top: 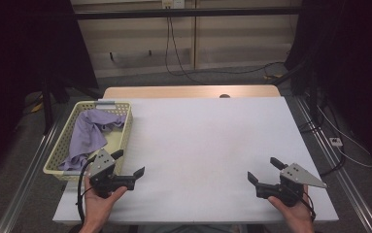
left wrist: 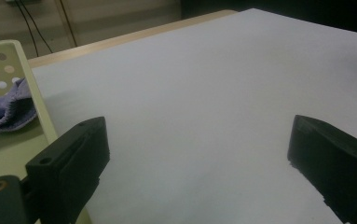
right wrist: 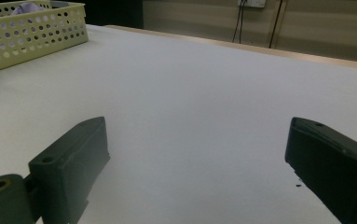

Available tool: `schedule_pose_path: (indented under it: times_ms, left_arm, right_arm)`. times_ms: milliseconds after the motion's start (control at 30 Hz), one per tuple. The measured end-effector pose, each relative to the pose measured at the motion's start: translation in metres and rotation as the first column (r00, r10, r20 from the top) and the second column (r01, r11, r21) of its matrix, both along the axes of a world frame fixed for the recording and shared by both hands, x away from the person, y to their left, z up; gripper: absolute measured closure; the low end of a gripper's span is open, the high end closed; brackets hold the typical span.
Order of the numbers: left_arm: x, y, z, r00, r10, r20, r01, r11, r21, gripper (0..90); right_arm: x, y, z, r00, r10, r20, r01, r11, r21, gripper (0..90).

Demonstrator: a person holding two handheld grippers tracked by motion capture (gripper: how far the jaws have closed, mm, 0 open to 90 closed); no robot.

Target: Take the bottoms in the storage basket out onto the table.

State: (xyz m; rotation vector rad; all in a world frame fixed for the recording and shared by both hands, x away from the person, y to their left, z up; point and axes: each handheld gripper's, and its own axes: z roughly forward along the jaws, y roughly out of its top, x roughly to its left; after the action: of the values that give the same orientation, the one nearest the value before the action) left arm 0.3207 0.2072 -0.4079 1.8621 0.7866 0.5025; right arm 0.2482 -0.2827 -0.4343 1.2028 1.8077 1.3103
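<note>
Purple cloth [top: 89, 136] heaped in yellow basket [top: 127, 127] at table [top: 203, 145] left edge, long axis running away from person. Left gripper [top: 129, 162] just beside basket, jaws wide, empty. Right gripper [top: 263, 170] well apart, jaws wide, empty.

Left hand [top: 98, 201] enters from the bottom edge, palm up, cradling the left gripper [top: 129, 164]; jaws spread wide, nothing between them, pointing forward and to the right; right hand [top: 293, 211] likewise low at the near right, holding the right gripper [top: 264, 170]; jaws wide apart, empty, angled forward-left.
</note>
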Motion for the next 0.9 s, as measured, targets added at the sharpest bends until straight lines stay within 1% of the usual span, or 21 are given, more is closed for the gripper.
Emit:
schedule_pose_path:
  times_ms: [233, 267, 300, 333, 400, 467, 567, 667, 767, 900]
  left_arm:
    - [0.000, 0.000, 0.001, 1.0000, 0.009, -0.003, -0.009, 0.9999, 0.005, 5.7]
    - [0.000, 0.000, 0.001, 0.9998, 0.018, 0.000, -0.018, 0.9998, 0.006, 5.7]
    - [0.000, 0.000, 0.001, 0.9996, 0.027, 0.005, -0.027, 0.9996, 0.011, 5.8]
    - [0.000, -0.001, 0.001, 0.9995, 0.032, 0.002, -0.032, 0.9995, 0.008, 5.9]
    - [0.001, -0.001, 0.002, 0.9997, 0.026, 0.000, -0.026, 0.9995, 0.015, 5.9]
    - [0.002, -0.001, 0.005, 0.9999, 0.015, 0.002, -0.015, 0.9995, 0.027, 6.2]
    - [0.005, -0.001, 0.008, 0.9996, 0.024, 0.013, -0.025, 0.9992, 0.032, 6.3]
    - [0.007, 0.000, 0.008, 0.9998, 0.018, 0.001, -0.018, 0.9995, 0.026, 6.3]
    - [0.008, 0.001, 0.009, 0.9998, 0.019, -0.002, -0.019, 0.9992, 0.037, 6.2]
    - [0.010, 0.005, 0.014, 0.9992, 0.038, -0.008, -0.038, 0.9988, 0.029, 6.6]
  right_arm:
    - [0.001, 0.000, -0.001, 1.0000, 0.001, -0.001, -0.001, 1.0000, -0.001, 5.7]
    - [0.001, -0.001, -0.001, 1.0000, 0.000, -0.005, 0.000, 1.0000, 0.007, 5.7]
    - [0.001, -0.001, -0.001, 1.0000, 0.004, -0.006, -0.004, 1.0000, 0.005, 5.7]
    - [0.001, -0.001, -0.001, 1.0000, 0.006, -0.008, -0.006, 1.0000, 0.007, 5.6]
    - [0.001, -0.002, -0.002, 0.9999, 0.011, -0.010, -0.011, 0.9999, 0.007, 5.5]
    - [0.001, -0.002, -0.002, 0.9998, 0.011, -0.015, -0.011, 0.9999, 0.008, 5.3]
    - [0.000, -0.003, -0.002, 0.9998, 0.011, -0.015, -0.011, 0.9999, 0.010, 5.2]
    - [0.000, -0.003, -0.002, 0.9998, 0.012, -0.018, -0.012, 0.9998, 0.014, 5.2]
    - [0.001, -0.002, -0.002, 0.9997, 0.009, -0.023, -0.009, 0.9998, 0.017, 5.2]
    - [0.001, -0.002, -0.002, 0.9996, 0.012, -0.024, -0.011, 0.9999, 0.012, 5.2]
